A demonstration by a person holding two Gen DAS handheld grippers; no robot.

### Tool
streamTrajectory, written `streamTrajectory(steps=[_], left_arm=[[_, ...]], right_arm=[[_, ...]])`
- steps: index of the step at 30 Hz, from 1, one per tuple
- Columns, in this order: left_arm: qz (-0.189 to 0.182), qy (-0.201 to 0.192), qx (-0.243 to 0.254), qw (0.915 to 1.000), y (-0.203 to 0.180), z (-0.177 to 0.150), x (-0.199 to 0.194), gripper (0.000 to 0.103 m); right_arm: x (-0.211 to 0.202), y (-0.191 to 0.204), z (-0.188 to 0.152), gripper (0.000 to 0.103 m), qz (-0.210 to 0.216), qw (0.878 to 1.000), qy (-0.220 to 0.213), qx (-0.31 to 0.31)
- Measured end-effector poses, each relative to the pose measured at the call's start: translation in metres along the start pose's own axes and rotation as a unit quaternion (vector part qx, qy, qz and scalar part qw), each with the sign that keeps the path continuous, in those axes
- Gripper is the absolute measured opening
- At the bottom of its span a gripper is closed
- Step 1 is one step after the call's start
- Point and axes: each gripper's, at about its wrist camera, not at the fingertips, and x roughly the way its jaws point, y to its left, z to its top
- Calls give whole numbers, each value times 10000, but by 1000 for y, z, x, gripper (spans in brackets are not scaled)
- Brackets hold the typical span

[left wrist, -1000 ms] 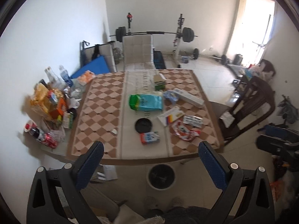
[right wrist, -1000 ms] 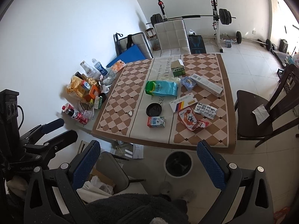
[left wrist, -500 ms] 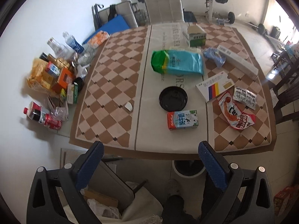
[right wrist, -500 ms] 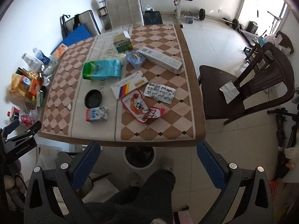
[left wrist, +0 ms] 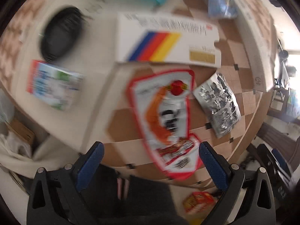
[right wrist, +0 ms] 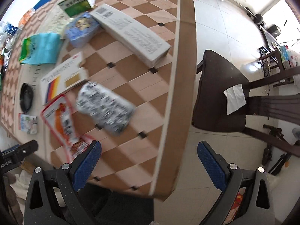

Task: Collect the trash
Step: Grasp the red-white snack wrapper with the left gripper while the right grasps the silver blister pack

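Note:
Trash lies on a checkered table point(right wrist: 146, 69). My left gripper point(left wrist: 150, 157) is open just above the near end of a red-edged snack wrapper point(left wrist: 165, 116). Around it lie a white box with colour stripes point(left wrist: 166, 41), a silver foil pack point(left wrist: 218, 103), a small milk carton point(left wrist: 52, 86) and a black lid point(left wrist: 60, 33). My right gripper point(right wrist: 149, 157) is open over the table's near right corner, with the foil pack point(right wrist: 105, 106), the wrapper point(right wrist: 61, 120), a long white box point(right wrist: 131, 31) and a teal bag point(right wrist: 41, 48) ahead. Both views are blurred.
A dark wooden chair point(right wrist: 221, 97) with a tissue point(right wrist: 235, 96) on its seat stands right of the table. A blue packet point(right wrist: 82, 28) and a green carton point(right wrist: 76, 1) lie further back. A second gripper stand point(right wrist: 16, 153) shows at the lower left.
Both grippers have dropped from high above the table to close over its near edge. The left one now hangs over the snack wrapper, the right one over the near right corner.

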Motion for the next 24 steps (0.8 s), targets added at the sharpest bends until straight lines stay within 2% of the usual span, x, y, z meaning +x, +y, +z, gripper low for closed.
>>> streamTrajectory(steps=[2,4,6,8,11,14,16,20,24], left_arm=[[-24,221,-193,9996,-11,6,20,102],[101,250,-276,9993,-18,9,30,88],[267,98,-217,9994,-21,7,27,82],[526,-117,123,9985,-23,4,20,63],[762,-325,782,9935,-23,-2,6,52],[1220,-447,1004,9864,-6,-5,-4,51],[1080,-454,838,9896,14,-4,-10,51],[845,-407,528,9942,29,-1,-15,61],[739,-467,301,9957,41,3,-14,60]], right_arm=[[10,-13,10,103,4,10000,71,32],[17,-24,17,103,5,9999,133,46],[22,-32,22,103,77,9998,195,43],[23,-35,24,103,217,9995,237,-32],[25,-25,27,103,454,9980,253,-368],[31,1,30,103,627,9945,281,-792],[35,23,31,103,650,9914,260,-1109],[50,65,34,103,614,9829,263,-1714],[67,96,28,102,376,9746,448,-2164]])
